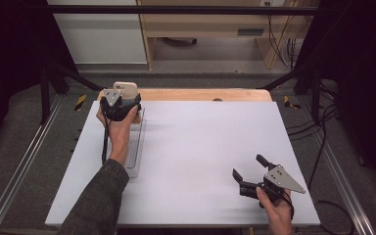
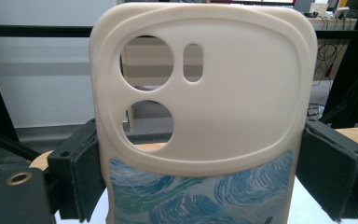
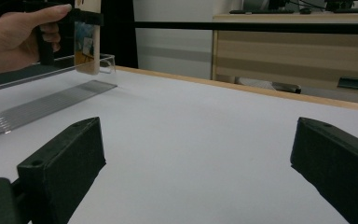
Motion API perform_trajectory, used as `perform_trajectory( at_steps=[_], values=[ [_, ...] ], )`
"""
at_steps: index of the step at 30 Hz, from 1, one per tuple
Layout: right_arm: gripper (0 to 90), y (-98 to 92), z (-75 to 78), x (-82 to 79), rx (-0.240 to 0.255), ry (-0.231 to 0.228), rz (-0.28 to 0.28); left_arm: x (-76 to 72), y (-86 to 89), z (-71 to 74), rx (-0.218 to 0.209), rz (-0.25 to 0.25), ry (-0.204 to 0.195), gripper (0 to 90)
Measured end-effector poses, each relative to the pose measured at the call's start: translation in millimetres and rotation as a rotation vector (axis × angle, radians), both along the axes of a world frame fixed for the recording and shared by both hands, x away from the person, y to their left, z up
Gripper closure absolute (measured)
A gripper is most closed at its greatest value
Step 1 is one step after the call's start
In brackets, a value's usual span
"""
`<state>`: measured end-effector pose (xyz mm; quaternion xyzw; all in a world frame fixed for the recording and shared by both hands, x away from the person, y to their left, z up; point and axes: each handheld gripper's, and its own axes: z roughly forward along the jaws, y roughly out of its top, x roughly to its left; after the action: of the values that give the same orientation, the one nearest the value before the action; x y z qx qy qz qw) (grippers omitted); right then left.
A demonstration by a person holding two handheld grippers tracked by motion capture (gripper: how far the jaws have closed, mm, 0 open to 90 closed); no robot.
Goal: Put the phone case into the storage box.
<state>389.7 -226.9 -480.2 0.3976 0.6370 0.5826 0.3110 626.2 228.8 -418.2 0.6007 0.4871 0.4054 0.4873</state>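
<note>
From the high view, the left gripper (image 1: 123, 100) sat near the far left corner of the white table (image 1: 196, 147), clamped on a cream phone case (image 1: 126, 89) that stood upright, its long axis vertical, over the far end of a clear plastic rack (image 1: 136, 142) lying along the left edge. The right gripper (image 1: 249, 169) rested near the near right corner, jaws apart, holding nothing.

In the left gripper view, the phone case (image 2: 242, 107) looked smooth and matte, with rounded corners, two round cut-outs and a slot in a raised cream panel; below it ran swirling blue-green brushwork. Both padded black jaws pressed its side edges, camera end up.

In the right gripper view, the blocky black jaws stood wide apart over bare table (image 3: 205, 140); far off, the case (image 3: 87, 42) hung edge-on above the ribbed, transparent rack (image 3: 46, 100).
</note>
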Motion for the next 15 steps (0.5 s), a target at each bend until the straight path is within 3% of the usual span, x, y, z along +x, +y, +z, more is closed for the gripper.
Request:
perform_trajectory(
  at_steps=[8,12,15],
  values=[
    [2.8,0.6,-0.2,-0.1,-0.002,0.003,0.001,2.6,-1.6,8.9,0.012,-0.002,-0.017,11.5],
    [2.8,0.4,-0.4,0.4,-0.004,0.003,0.003,6.0,0.4,3.0,0.027,0.008,0.006,11.5],
    [2.8,-0.4,-0.4,-0.2,-0.002,0.005,0.001,6.4,2.0,-0.4,0.012,0.010,0.012,11.5]
  ],
)
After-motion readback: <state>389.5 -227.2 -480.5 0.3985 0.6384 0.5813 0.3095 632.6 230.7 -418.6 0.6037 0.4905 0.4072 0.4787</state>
